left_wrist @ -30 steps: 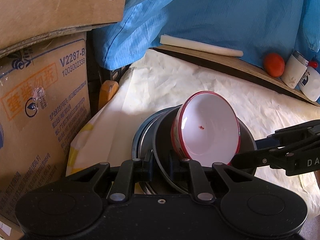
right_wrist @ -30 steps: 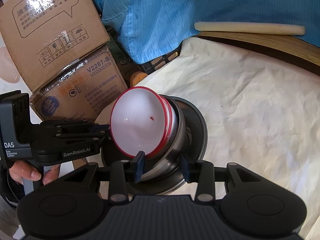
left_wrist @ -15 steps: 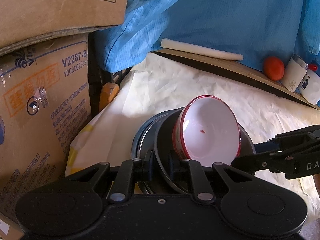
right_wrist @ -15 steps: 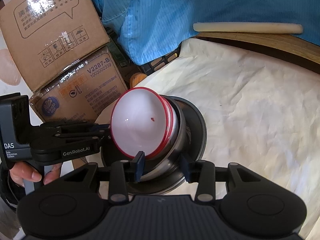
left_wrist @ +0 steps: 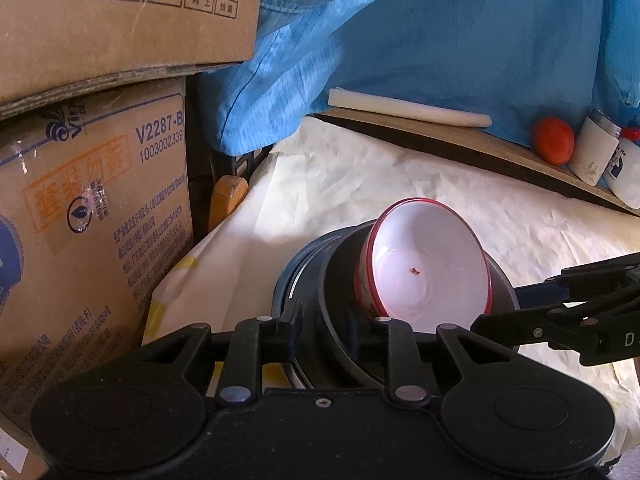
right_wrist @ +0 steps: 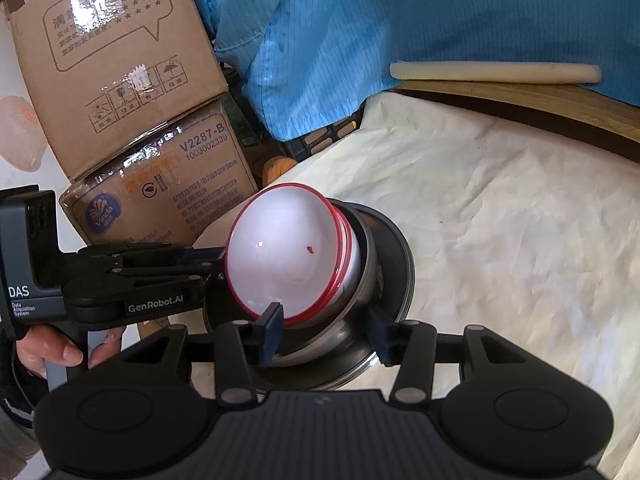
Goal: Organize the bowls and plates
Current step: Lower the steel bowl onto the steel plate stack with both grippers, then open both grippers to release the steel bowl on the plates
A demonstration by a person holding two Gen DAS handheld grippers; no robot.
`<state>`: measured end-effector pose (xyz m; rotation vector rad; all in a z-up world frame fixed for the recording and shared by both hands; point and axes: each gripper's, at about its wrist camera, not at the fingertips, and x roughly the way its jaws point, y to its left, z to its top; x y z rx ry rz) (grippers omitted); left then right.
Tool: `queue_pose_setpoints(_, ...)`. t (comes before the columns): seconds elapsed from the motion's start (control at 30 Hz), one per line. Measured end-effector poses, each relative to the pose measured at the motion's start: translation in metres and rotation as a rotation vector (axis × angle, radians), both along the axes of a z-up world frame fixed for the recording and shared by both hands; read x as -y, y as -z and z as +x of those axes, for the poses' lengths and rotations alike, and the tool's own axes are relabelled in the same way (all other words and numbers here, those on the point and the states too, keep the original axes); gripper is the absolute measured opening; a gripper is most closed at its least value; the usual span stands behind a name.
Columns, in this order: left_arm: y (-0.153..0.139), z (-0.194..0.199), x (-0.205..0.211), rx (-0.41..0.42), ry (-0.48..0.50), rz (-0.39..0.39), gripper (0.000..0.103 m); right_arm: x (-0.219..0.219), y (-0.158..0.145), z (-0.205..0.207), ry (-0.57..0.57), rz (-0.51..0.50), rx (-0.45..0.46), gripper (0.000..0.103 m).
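While both jaws open, left gripper (left_wrist: pixel 322 326) straddles the metal bowl (right_wrist: pixel 366 280) rim; right gripper (right_wrist: pixel 324 334) brackets the tilted white bowl (right_wrist: pixel 288 260).

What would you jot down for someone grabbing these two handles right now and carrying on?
Left hand-held gripper: jaws opening, straddling the dark plate's rim.
Right hand-held gripper: jaws opening, astride the steel bowl; pads look off it.
Things: red-rimmed white bowl sits tilted in the steel bowl, nested on the dark plates, on the cream cloth.
Done: the stack is built.
Left: let go, level the tilted bowl.
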<state>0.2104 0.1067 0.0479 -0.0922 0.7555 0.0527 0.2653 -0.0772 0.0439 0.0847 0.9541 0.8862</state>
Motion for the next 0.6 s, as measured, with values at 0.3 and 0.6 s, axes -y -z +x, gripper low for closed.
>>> queue_pose_setpoints(0.3,0.001,-0.001,0.0,0.004,0.002,0.002,0.028,0.005,-0.007,-0.007,0.012,0.018,0.059,0.064)
queue_pose_setpoints(0.6,0.001,-0.003,0.002,0.008,0.002,0.012,0.03,0.011,-0.01,-0.014,0.042,0.022,0.084,0.074)
